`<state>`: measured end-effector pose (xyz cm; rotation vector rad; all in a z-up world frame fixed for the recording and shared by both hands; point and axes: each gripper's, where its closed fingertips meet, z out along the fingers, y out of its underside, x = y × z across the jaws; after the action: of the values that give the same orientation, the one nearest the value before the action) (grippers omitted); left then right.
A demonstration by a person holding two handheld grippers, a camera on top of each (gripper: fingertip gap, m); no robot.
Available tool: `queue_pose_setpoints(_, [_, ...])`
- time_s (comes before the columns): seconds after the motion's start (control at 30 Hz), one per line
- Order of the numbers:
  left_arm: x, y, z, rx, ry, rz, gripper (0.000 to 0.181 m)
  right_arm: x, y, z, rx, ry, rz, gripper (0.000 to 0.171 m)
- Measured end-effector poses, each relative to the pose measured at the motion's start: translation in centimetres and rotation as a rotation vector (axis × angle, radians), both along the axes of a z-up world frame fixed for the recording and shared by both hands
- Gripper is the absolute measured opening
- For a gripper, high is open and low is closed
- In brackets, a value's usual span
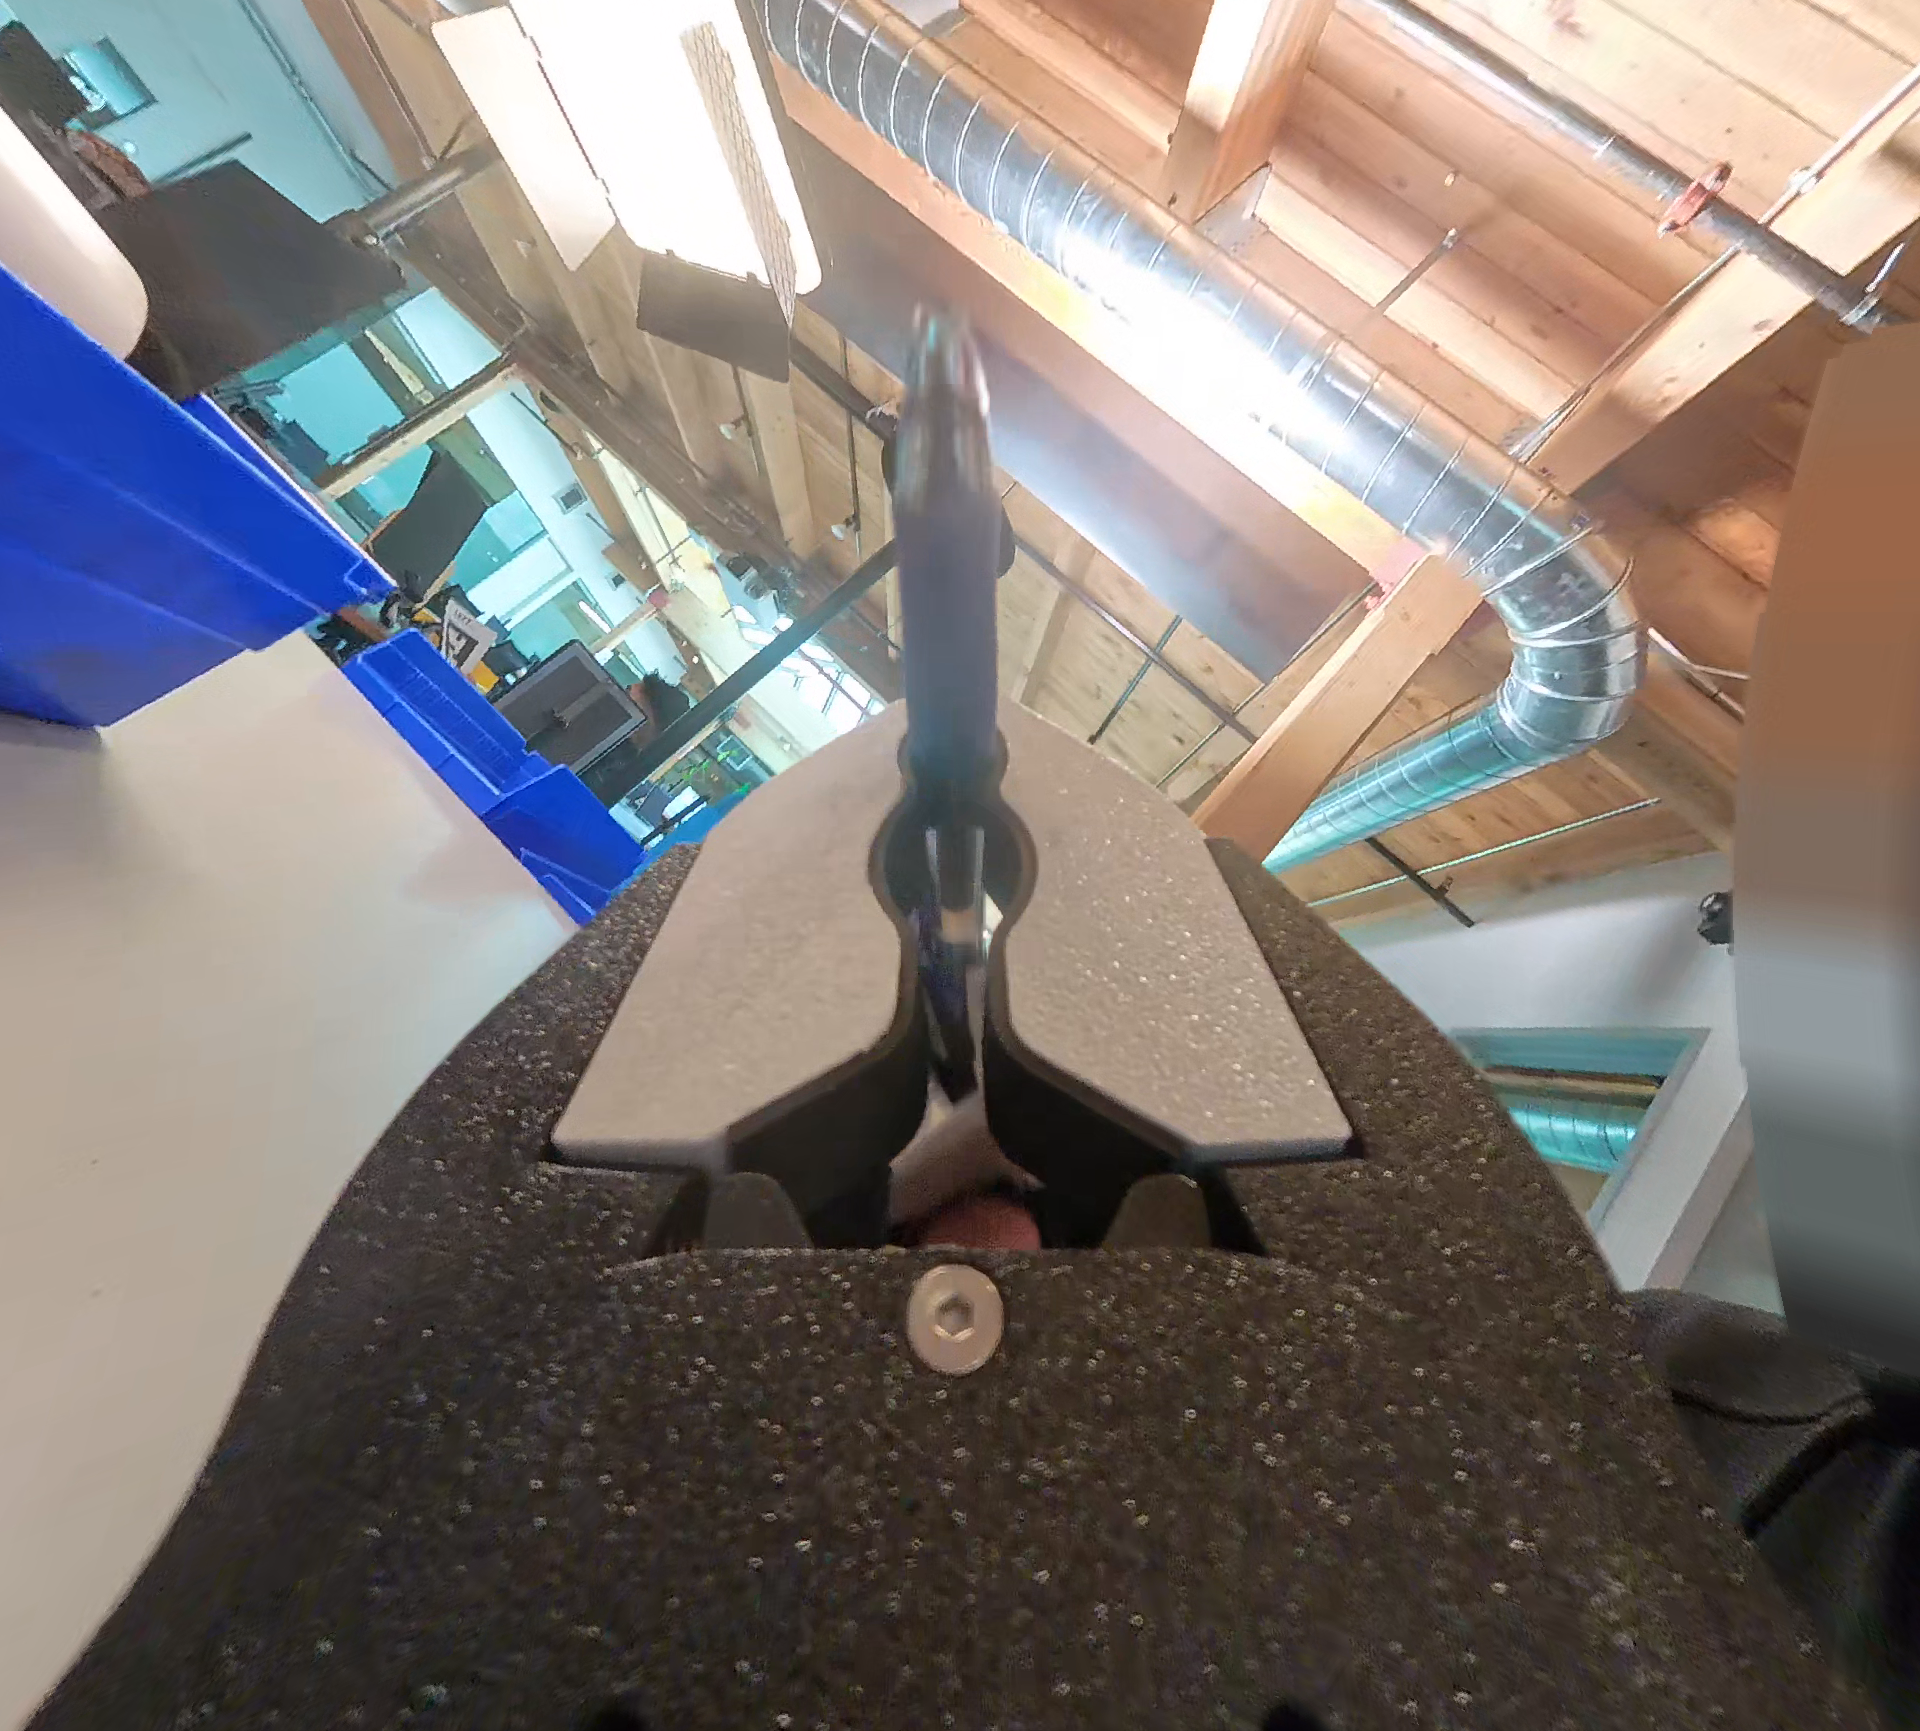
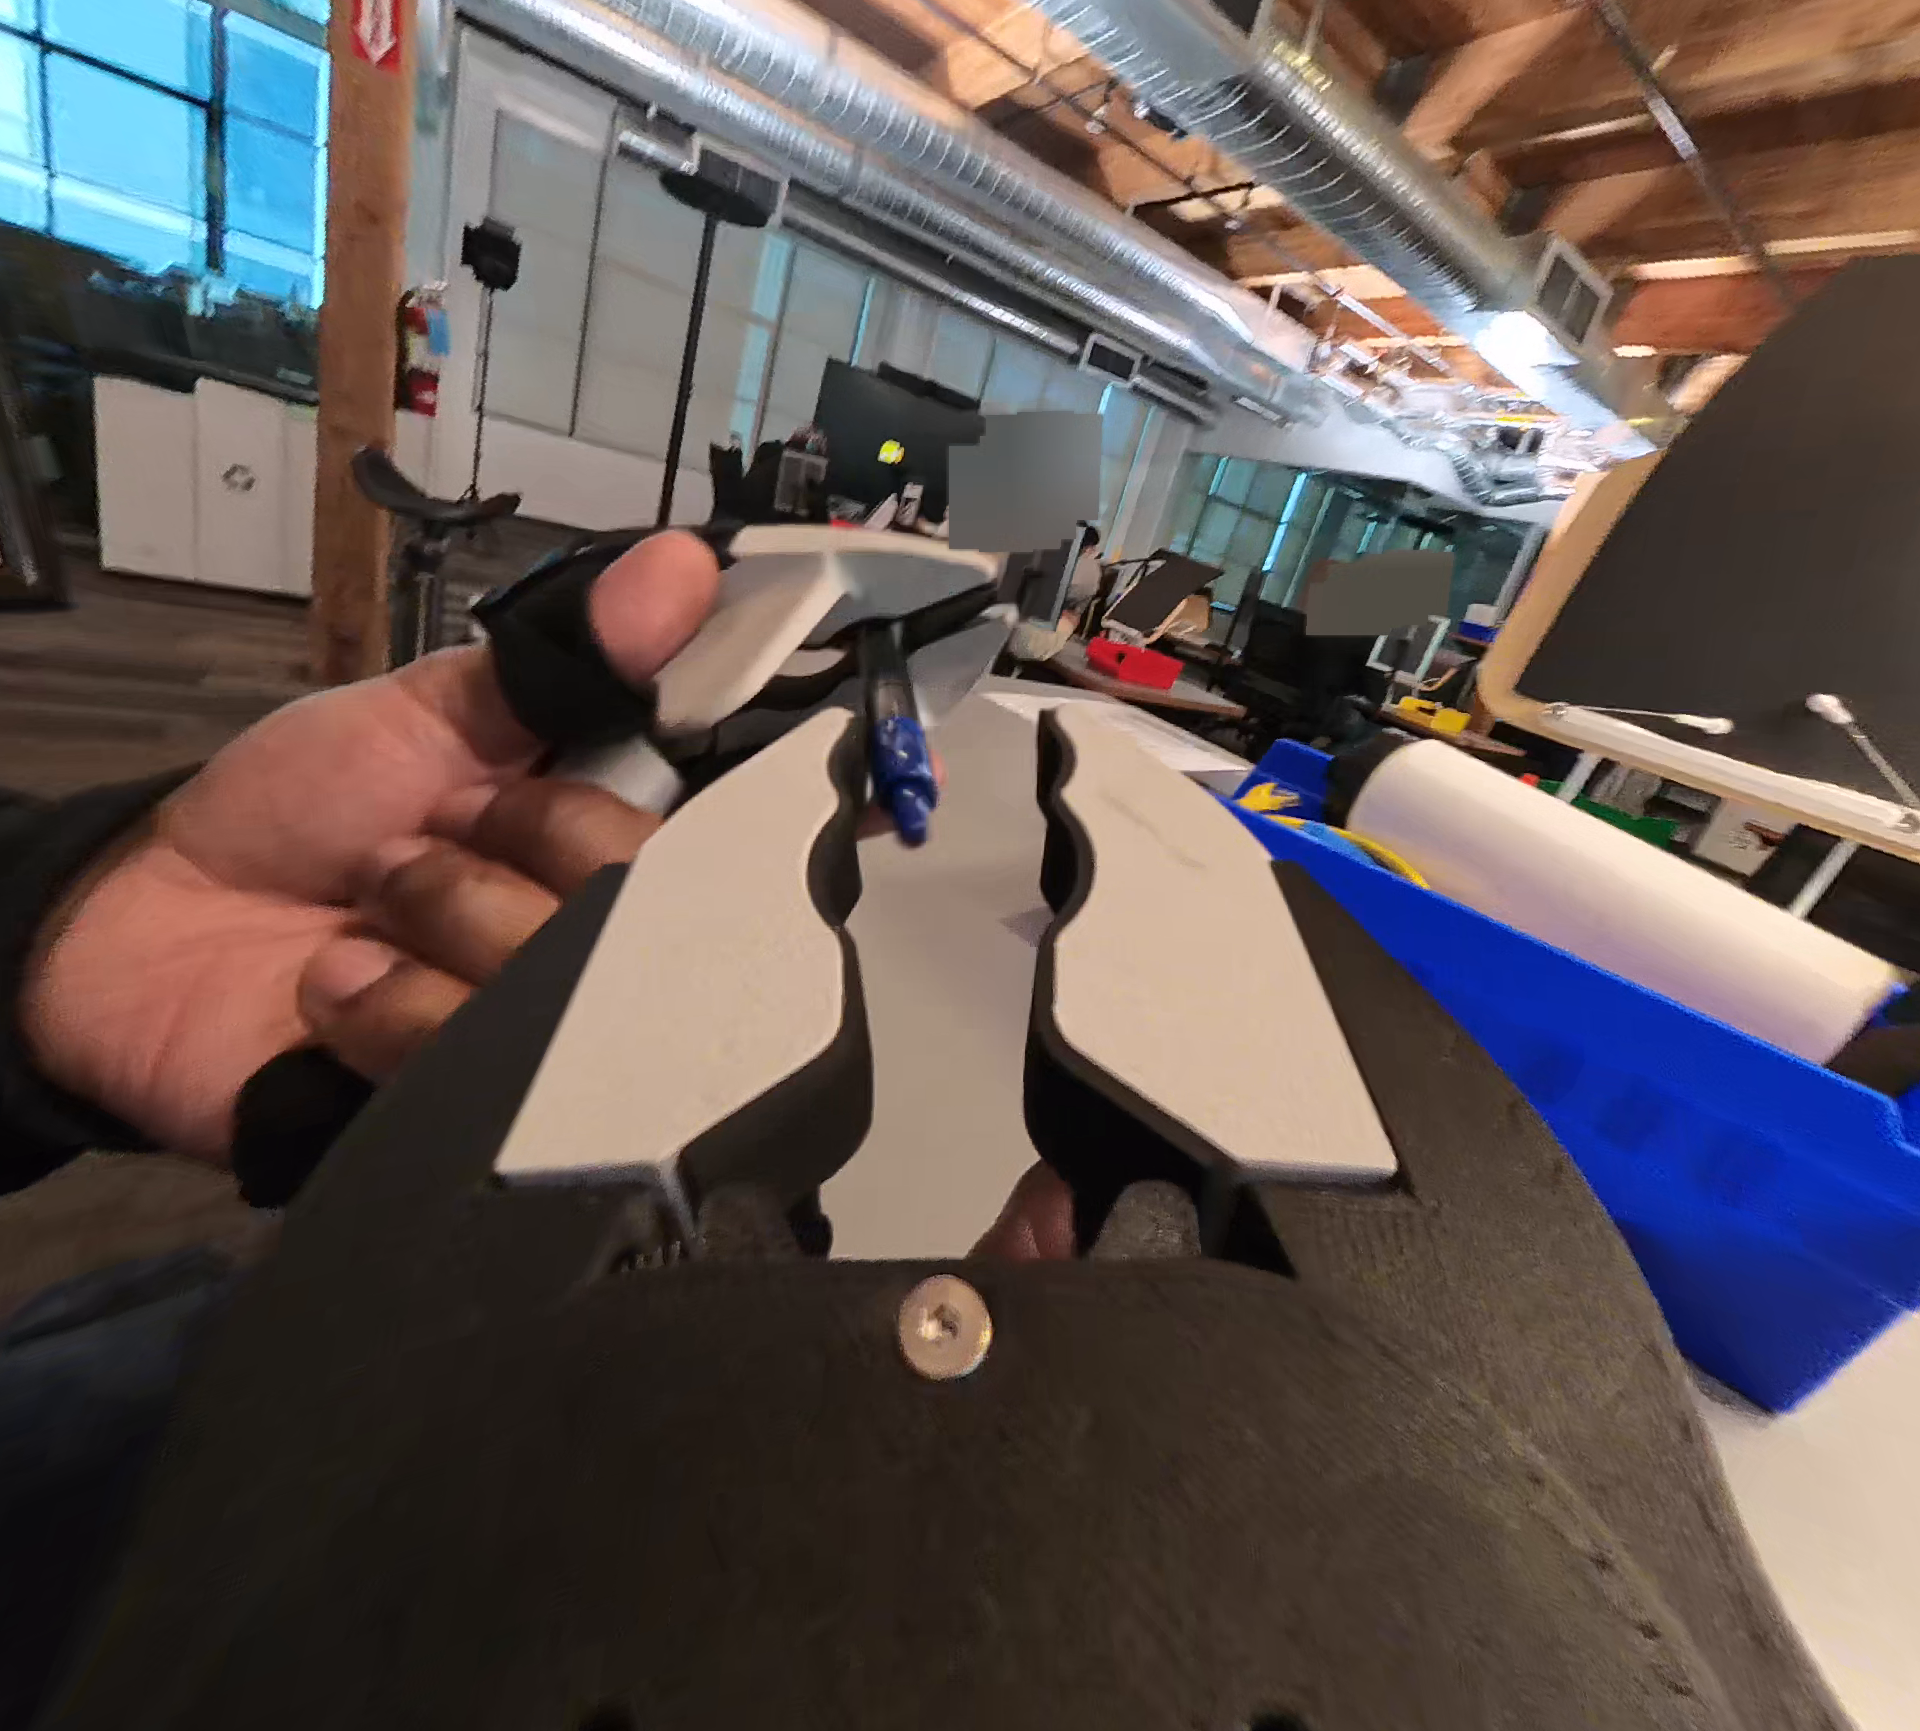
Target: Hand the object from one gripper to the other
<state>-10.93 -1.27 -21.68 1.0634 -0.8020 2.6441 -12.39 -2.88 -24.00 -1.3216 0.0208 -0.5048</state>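
Note:
A dark pen with a blue end is clamped between the grey fingers of my left gripper and sticks out forward, towards the ceiling in the left wrist view. In the right wrist view a hand holds the left gripper just ahead, and the pen's blue end points down between my right gripper's tips. My right gripper is open. The pen's end lies near its left finger, and I cannot tell whether they touch.
Blue bins stand on the white table, to the right in the right wrist view and to the left in the left wrist view. A white roll lies in the bin. A lamp panel hangs overhead. The grippers are tip to tip, or close to it.

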Motion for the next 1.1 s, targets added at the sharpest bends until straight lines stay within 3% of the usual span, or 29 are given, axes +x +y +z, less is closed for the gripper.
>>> queue_pose_setpoints(0.17, [-0.5, -0.6, -0.6, 0.068, 0.002, -0.025, 0.006, -0.1, -0.4, 0.2, -0.008, -0.018, 0.038, 0.032])
queue_pose_setpoints(0.33, [-1.3, -2.3, -2.6, 0.275, 0.034, -0.067, 0.008, -1.1, 0.0, -0.1, -0.039, -0.025, 0.144, 0.02])
queue_pose_setpoints(0.57, [-0.8, 1.0, -0.5, 0.009, 0.054, -0.038, 0.005, -1.8, -0.1, -0.8, -0.07, -0.097, 0.14, 0.033])
queue_pose_setpoints(0.77, [-0.7, -0.9, -1.8, 0.07, 0.092, -0.089, 0.005, -1.7, 0.3, -1.6, -0.108, -0.128, 0.097, 0.033])
queue_pose_setpoints(1.1, [-1.2, -2.9, -2.7, 0.052, 0.13, -0.13, 0.006, -1.5, 0.5, -2.1, -0.153, -0.21, -0.013, 0.015])
